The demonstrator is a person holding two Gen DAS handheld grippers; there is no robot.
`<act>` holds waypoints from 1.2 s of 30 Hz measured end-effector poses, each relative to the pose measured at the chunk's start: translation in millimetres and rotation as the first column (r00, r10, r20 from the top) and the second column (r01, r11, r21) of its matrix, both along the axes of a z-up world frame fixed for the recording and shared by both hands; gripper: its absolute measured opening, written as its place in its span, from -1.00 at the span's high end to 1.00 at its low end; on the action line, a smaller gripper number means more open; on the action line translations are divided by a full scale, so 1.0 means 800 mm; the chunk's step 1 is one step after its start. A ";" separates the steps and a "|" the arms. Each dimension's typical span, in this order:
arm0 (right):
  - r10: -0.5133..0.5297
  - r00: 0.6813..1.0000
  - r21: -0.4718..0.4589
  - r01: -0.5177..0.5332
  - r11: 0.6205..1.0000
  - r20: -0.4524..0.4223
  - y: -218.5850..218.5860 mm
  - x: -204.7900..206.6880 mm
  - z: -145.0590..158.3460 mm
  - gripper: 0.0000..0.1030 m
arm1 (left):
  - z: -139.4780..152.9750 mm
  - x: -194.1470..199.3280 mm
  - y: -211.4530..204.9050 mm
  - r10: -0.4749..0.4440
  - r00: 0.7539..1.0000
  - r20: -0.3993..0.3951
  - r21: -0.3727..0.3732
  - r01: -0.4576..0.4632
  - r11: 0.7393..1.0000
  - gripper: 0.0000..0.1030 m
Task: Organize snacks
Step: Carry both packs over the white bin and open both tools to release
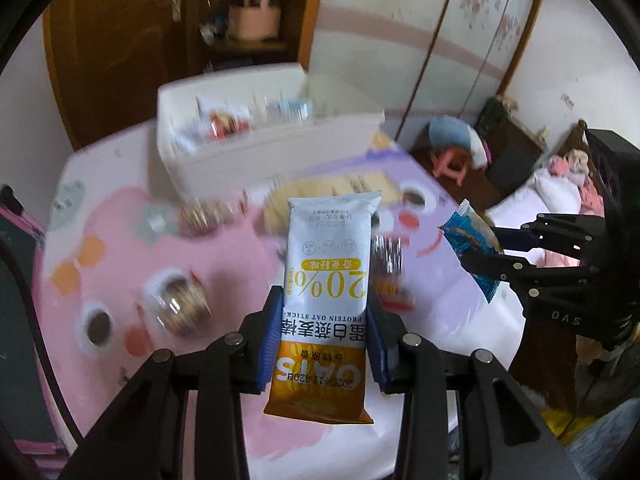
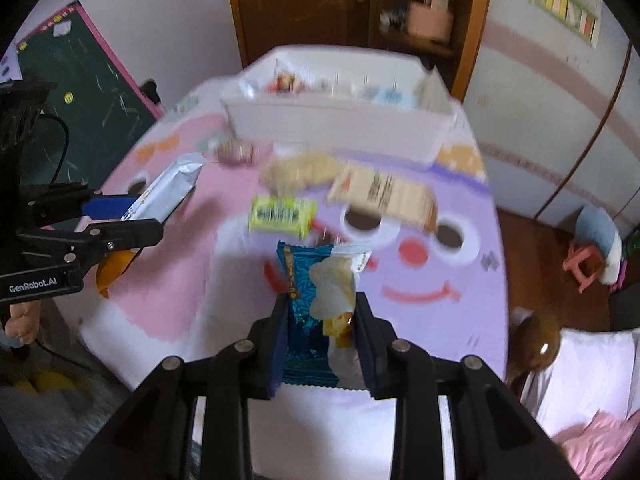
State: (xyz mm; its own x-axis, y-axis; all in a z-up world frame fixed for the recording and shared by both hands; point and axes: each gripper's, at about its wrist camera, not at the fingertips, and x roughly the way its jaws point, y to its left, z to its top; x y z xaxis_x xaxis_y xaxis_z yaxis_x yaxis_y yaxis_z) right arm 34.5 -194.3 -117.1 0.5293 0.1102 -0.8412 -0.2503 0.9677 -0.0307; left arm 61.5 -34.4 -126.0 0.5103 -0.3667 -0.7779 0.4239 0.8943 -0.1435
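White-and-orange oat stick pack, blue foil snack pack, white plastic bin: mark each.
White-and-orange oat stick pack (image 1: 326, 280), left wrist view, printed middle.
Blue foil snack pack (image 2: 302, 320), right wrist view, blue left half.
White plastic bin (image 2: 340, 128), right wrist view, front wall.

A table (image 2: 460, 280) is being covered by a pink and purple cartoon cloth (image 1: 168, 248). A green chalkboard (image 2: 84, 80) is being leaned against the wall to the left. A brown cabinet (image 2: 320, 4) is being seen behind the table. A pink stool (image 1: 450, 162) is being topped by a blue cushion (image 1: 450, 130).
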 end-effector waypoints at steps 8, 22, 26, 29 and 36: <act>-0.009 0.980 -0.017 0.013 1.000 0.201 0.002 0.051 0.115 0.41 | 0.127 0.038 0.009 0.078 0.984 0.163 0.016 -0.082 0.997 0.30; -0.131 0.914 0.043 0.124 0.991 0.384 0.004 0.193 0.261 0.41 | 0.282 0.186 0.011 0.200 0.931 0.307 0.035 -0.221 0.975 0.29; -0.191 0.917 0.093 0.169 0.981 0.351 -0.004 0.249 0.255 0.41 | 0.269 0.237 0.003 0.208 0.934 0.290 0.060 -0.234 0.970 0.29; -0.220 0.930 0.112 0.195 0.974 0.295 -0.009 0.287 0.231 0.41 | 0.243 0.275 -0.003 0.217 0.941 0.261 0.094 -0.248 0.964 0.29; -0.242 0.962 0.122 0.227 0.966 0.127 -0.008 0.355 0.154 0.41 | 0.167 0.343 -0.003 0.265 0.954 0.140 0.131 -0.283 0.950 0.29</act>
